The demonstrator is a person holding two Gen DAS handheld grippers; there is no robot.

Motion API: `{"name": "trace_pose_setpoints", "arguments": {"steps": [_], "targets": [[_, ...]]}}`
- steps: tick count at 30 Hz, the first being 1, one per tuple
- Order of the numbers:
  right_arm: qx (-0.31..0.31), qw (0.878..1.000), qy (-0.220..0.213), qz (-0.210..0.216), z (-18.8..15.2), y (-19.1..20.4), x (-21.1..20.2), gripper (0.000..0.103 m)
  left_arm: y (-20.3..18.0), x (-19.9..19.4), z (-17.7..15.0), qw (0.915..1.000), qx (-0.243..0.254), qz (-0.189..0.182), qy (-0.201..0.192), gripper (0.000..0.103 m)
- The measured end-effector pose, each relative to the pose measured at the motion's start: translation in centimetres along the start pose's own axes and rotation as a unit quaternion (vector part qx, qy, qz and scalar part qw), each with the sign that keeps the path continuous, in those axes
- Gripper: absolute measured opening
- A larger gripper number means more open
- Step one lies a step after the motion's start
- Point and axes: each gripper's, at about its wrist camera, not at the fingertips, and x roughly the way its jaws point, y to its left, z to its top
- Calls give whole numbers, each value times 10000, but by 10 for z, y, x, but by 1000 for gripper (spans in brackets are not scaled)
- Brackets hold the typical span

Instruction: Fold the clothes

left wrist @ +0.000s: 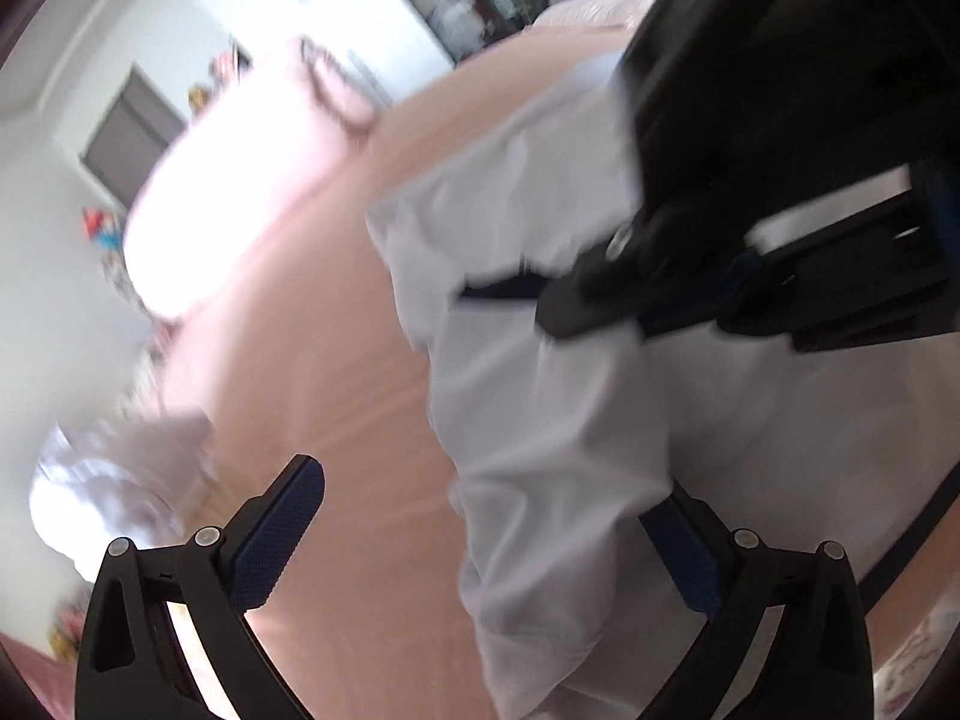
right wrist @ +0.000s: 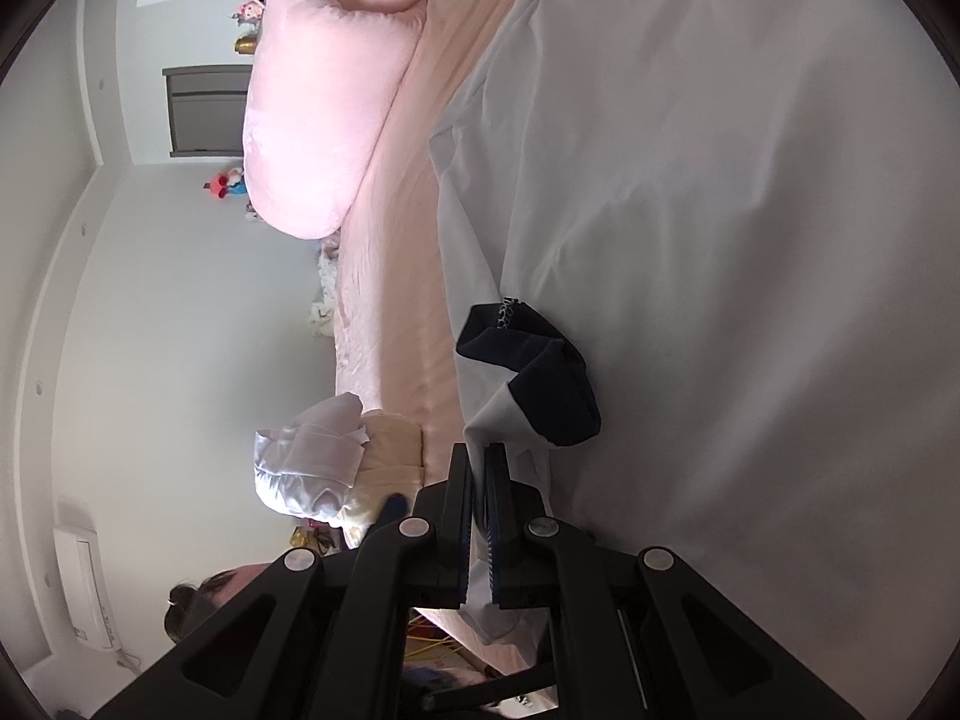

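Right tool (right wrist: 479,468) — clamped on white garment (right wrist: 690,210) w/ navy collar (right wrist: 540,384). Left tool (left wrist: 480,534) — jaws spread wide, gripping nothing, garment fold draped betw. them. Pink bed (right wrist: 408,300).

Motion blur smears the left wrist view, leaving the pillow (left wrist: 240,180) and shelf items unreadable; the white garment (left wrist: 558,420) hides one finger's tip, and the right gripper (left wrist: 600,294) is cut off at the frame edge
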Motion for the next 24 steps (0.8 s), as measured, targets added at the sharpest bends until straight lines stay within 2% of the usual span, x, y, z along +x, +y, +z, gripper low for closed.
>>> {"name": "trace_pose_setpoints", "arguments": {"steps": [2, 4, 6, 7, 8, 10, 12, 15, 17, 18, 19, 24], "targets": [[-47, 10000, -73, -15, 0, 2, -3, 3, -7, -7, 1, 9992, 272, -35, -299, 98], [-79, 9999, -96, 6, 1, 4, -6, 3, -16, -4, 0, 9980, 529, -154, -320, 80], [-59, 9999, -93, 62, 1, 4, -7, 3, -21, 10, -2, 9977, 579, -336, -46, 51], [-51, 9999, -65, 61, 1, 3, -7, 3, -22, 18, -4, 9973, 569, -437, 127, 44], [-42, 10000, -36, 59, 1, 2, -6, 3, -21, 24, -5, 9971, 465, -553, 232, 33], [-1, 10000, 17, 31, 2, 1, -5, 3, -10, 28, -7, 9962, 12, -825, 267, 27], [108, 9999, 35, -12, 2, -3, -3, 3, 0, 32, -9, 9937, -351, -1026, 281, 13], [469, 9988, 61, 125, 5, -14, 0, 6, 6, 34, -11, 9934, -407, -1055, 206, 11], [645, 9976, 86, 237, 6, -19, 3, 22, 13, 34, -14, 9906, -571, -1230, 167, 9], [706, 9971, 110, 272, 6, -21, 4, 46, 18, 34, -15, 9892, -660, -1305, 123, 9], [743, 9966, 147, 327, 5, -20, 7, 63, 21, 33, -17, 9882, -733, -1341, 81, 9], [818, 9949, 291, 517, 2, -17, 21, 65, 37, 32, -25, 9788, -1111, -1720, -48, 8]]}}
